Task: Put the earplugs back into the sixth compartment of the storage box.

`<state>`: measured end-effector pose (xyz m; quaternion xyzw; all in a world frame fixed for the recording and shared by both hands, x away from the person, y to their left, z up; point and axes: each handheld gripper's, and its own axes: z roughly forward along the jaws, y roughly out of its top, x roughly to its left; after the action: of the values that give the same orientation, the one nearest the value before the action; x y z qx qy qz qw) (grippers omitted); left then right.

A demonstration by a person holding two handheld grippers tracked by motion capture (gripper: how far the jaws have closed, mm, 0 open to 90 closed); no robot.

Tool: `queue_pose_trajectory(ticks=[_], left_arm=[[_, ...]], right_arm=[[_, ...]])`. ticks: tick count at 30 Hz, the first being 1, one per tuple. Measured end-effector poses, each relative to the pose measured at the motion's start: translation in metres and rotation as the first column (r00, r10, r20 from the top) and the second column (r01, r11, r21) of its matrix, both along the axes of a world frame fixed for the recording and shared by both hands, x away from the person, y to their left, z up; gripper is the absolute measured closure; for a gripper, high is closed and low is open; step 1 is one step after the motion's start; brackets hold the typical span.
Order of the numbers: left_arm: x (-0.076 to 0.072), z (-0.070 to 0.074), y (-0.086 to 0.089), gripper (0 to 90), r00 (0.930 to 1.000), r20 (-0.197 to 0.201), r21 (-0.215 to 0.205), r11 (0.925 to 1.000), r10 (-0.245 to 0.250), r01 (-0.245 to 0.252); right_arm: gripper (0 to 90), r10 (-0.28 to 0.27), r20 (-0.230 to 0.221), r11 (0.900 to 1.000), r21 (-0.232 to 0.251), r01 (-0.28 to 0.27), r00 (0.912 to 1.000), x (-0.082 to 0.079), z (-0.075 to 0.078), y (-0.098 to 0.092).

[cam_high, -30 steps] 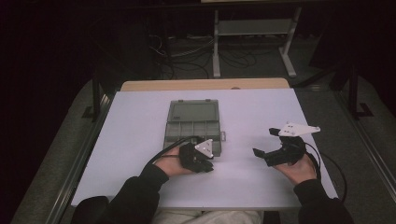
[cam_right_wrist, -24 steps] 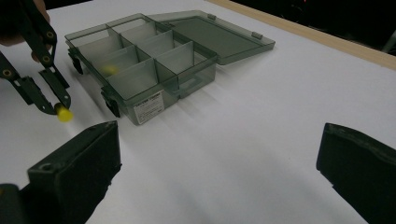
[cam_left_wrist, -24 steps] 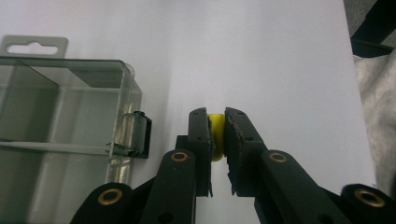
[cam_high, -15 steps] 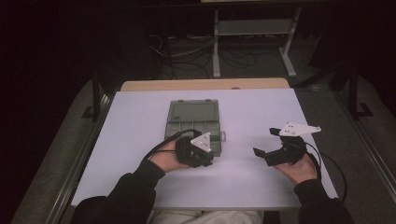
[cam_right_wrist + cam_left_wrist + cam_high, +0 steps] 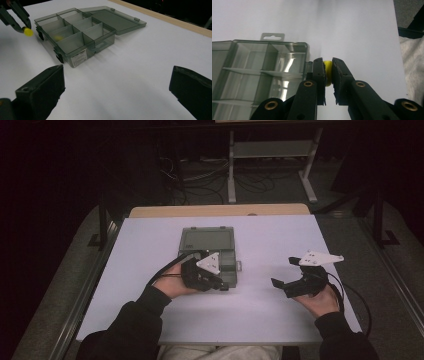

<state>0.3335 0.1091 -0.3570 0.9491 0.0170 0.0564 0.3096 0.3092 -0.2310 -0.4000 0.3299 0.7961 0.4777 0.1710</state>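
We hold a small yellow piece (image 5: 327, 73) pinched between the fingers of our left gripper (image 5: 327, 71), just beside the near corner of the open compartment box (image 5: 75, 35) at centre frame in the high view. Our right gripper (image 5: 290, 282) waits at lower right, fingers wide and empty. Next, we judge, the piece must be carried over a compartment and released. The white counter (image 5: 280, 240) is otherwise bare; the room behind is dark, with cables and a metal stand.

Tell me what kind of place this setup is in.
Probably a lab or recording workstation: a bare white table, a metal rack with loose cables on the dark floor behind it, and a compartment box set out for handling.
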Motion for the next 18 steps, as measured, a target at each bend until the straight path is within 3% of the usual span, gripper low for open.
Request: queue_pose_trajectory(ticks=[11, 18], left_arm=[[0.012, 0.01, 0.024, 81.3, 0.9974, 0.019, -0.027, 0.9972, 0.07, -0.07], [0.022, 0.01, 0.041, 81.3, 0.9889, 0.025, -0.04, 0.9886, 0.146, -0.145]], right_arm=[[0.0, -0.001, 0.002, 1.0, -0.001, 0.001, 1.0, 0.0, 0.0, 0.0], [0.0, -0.006, 0.004, 1.0, 0.0, 0.006, 1.0, 0.0, 0.0, -0.001]])
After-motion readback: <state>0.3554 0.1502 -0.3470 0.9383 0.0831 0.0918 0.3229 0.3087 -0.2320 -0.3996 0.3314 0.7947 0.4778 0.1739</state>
